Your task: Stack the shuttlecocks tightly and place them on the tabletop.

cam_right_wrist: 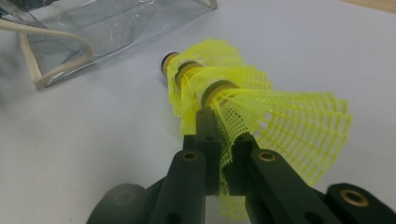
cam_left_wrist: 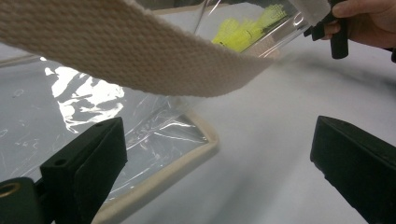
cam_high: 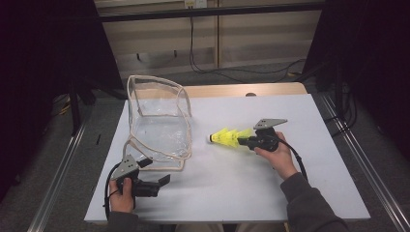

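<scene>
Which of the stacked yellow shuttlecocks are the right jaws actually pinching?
The rearmost shuttlecock, nearest the right gripper: its mesh skirt is clamped between the jaws. The two nested ahead, cork tips pointing toward the clear bag, sit beyond the jaws.

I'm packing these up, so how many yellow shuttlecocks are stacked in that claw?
3, judging by the cork rings in the right gripper view: shuttlecocks nested together, the rear one's skirt pinched in the right claw, the front one pointing toward the clear bag. More could be nested unseen.
</scene>
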### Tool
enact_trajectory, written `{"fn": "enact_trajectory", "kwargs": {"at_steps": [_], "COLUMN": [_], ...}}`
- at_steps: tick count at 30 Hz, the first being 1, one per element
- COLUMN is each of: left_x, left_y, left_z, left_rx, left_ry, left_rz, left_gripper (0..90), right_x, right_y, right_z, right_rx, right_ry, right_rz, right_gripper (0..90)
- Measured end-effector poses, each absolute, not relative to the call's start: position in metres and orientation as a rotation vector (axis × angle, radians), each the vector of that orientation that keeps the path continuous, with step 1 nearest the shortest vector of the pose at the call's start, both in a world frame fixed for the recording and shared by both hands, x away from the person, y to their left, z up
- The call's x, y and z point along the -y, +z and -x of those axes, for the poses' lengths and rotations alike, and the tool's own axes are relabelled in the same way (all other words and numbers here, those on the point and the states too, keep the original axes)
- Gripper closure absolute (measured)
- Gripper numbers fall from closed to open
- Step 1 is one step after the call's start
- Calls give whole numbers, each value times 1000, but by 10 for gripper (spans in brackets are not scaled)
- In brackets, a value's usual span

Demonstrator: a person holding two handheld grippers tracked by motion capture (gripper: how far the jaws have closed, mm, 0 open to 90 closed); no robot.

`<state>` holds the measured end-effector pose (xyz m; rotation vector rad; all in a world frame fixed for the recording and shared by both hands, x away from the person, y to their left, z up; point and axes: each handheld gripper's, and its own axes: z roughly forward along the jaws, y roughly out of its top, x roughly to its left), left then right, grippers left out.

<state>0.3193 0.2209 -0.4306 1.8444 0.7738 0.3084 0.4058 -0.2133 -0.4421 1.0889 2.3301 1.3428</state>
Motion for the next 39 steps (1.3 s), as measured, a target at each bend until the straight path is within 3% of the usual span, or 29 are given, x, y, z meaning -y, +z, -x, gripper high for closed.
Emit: {"fn": "enact_trajectory", "kwargs": {"at_steps": [39], "left_x": [-221], "left_y": [-431], "left_z": [-320], "left_rx": [-772], "left_ry": [309], "left_rz": [-1851], "left_gripper": [36], "right_x": [204], "right_y": [-448], "right_z": [-410], "right_rx": [-2352], "right_ry": [1343], "right_rz": [-1088], "right_gripper": [868]}}
